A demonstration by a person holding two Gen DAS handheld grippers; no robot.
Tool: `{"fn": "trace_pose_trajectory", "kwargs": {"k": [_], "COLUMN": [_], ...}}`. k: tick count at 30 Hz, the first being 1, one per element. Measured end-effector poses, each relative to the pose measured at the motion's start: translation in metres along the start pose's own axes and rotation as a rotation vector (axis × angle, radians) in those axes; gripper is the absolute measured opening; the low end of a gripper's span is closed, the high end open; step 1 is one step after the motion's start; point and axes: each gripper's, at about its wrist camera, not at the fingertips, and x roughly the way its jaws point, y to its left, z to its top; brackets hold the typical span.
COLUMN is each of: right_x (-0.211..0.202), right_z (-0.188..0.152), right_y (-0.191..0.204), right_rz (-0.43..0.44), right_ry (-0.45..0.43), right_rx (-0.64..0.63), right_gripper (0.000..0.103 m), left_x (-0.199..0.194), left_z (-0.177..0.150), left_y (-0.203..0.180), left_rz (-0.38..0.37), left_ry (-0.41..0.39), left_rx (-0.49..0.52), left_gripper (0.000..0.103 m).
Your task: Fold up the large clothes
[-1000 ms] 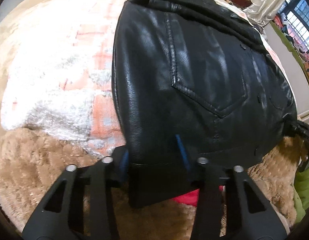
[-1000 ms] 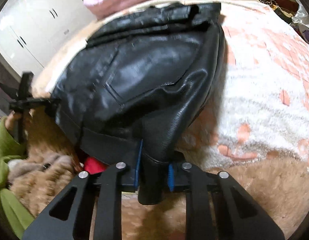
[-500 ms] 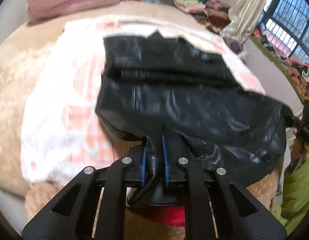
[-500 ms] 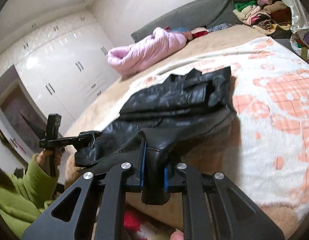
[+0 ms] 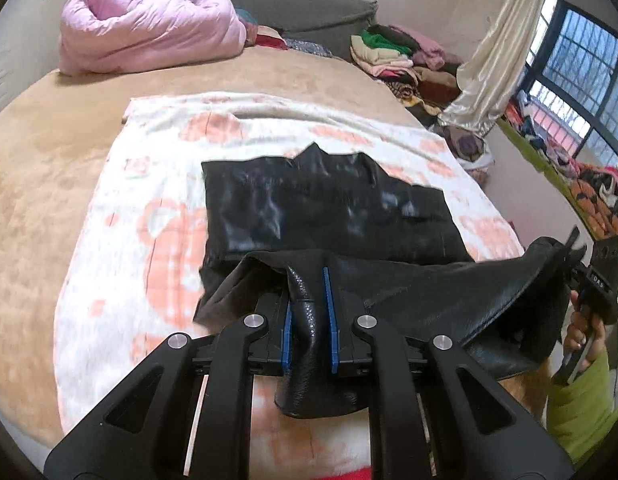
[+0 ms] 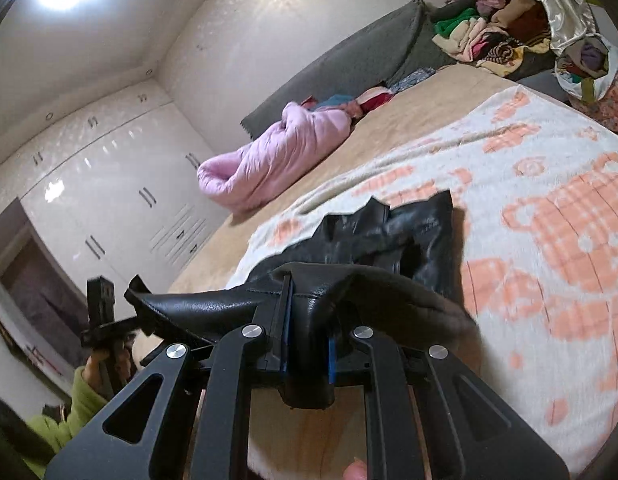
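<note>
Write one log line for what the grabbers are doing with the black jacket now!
left gripper: shut on jacket | right gripper: shut on jacket | near edge lifted | rest on blanket

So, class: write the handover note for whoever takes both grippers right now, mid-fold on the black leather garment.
Left gripper: shut on the near edge of the black leather garment.
Right gripper: shut on the same edge, further along.
Garment: far part flat on the white-and-orange patterned blanket; near edge lifted clear between both grippers.
Done: edge gripped and raised.
Left: probably carry it over the flat part, lay it down, release, smooth.
</note>
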Motion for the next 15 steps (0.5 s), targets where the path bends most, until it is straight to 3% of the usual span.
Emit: {"fn": "trace_pose_trajectory", "kwargs": {"k": [15], "right_x": [0.087], "right_z": [0.066], "right_y": [-0.043], "right_rz": [-0.113], "right_ry": [0.037], "right_rx": [0.065], "right_gripper": [0.012], "left_x": [0.062], "left_z": [0.075], "left_y": [0.027], "left_rz": [0.009], "left_ry": [0.007], "left_rx": [-0.108], "left_gripper": [0.008]}}
